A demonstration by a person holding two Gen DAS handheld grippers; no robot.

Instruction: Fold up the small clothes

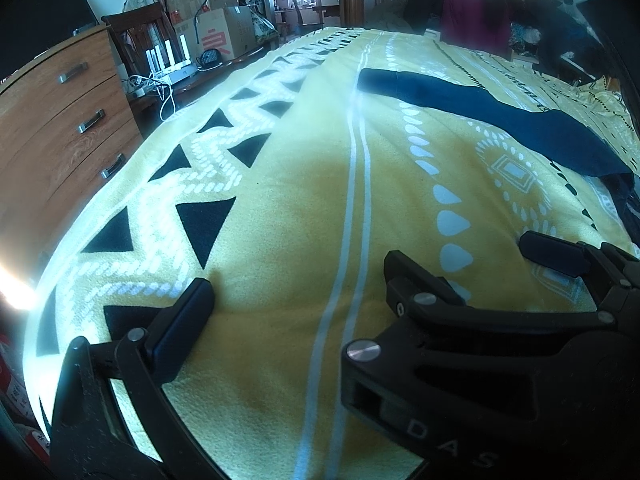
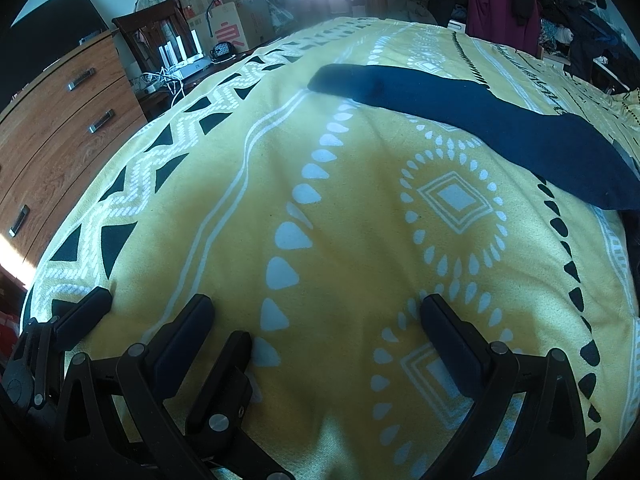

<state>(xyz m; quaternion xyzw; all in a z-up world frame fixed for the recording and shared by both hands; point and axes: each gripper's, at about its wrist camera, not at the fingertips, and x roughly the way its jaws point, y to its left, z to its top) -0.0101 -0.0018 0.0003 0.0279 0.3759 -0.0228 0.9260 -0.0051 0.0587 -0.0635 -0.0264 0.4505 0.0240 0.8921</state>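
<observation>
One garment: a dark blue sock (image 2: 480, 120) lay flat and unfolded across the yellow blanket (image 2: 340, 208), well ahead of both tools.
Progress: nothing folded yet, seemingly.
Left gripper (image 1: 296, 280): fingers apart, empty.
Right gripper (image 2: 316, 316): fingers apart, empty.
View difference: only the right wrist showed the sock's whole length.
</observation>
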